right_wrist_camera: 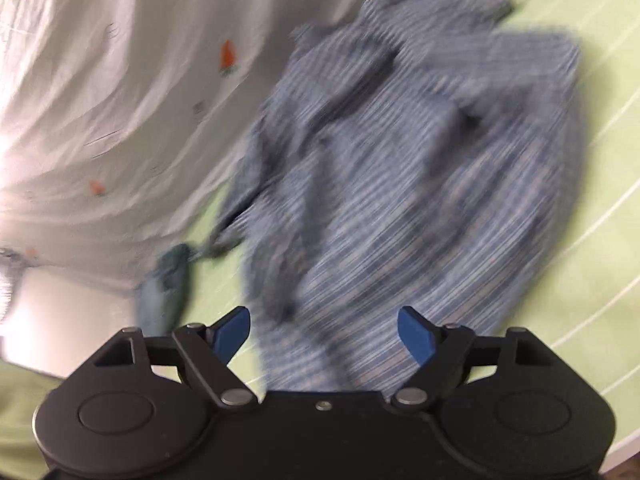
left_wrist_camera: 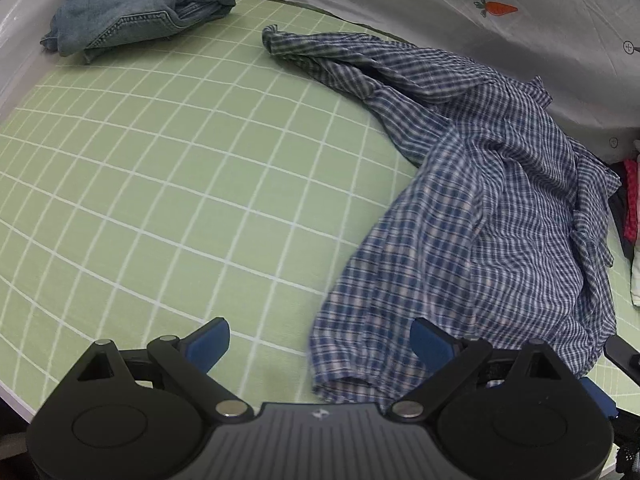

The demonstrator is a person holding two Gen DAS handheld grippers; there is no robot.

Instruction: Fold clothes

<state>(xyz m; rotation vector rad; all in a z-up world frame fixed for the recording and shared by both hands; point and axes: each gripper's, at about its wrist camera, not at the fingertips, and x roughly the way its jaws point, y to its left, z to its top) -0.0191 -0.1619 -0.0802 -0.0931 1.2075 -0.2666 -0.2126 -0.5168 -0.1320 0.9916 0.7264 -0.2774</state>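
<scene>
Both our grippers, left gripper (left_wrist_camera: 320, 344) and right gripper (right_wrist_camera: 324, 334), stand wide open and hold nothing. The crumpled blue-and-white checked cotton shirt (left_wrist_camera: 472, 208) lies just ahead on the green gridded bed sheet (left_wrist_camera: 160, 184). Grabbing its bunched layers risks a lopsided fold.

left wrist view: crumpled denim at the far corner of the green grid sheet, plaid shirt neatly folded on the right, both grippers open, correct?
Not quite: the plaid shirt is not folded. The left wrist view shows it spread out and rumpled. The denim on the green grid sheet and the open left gripper and right gripper are correct.
</scene>
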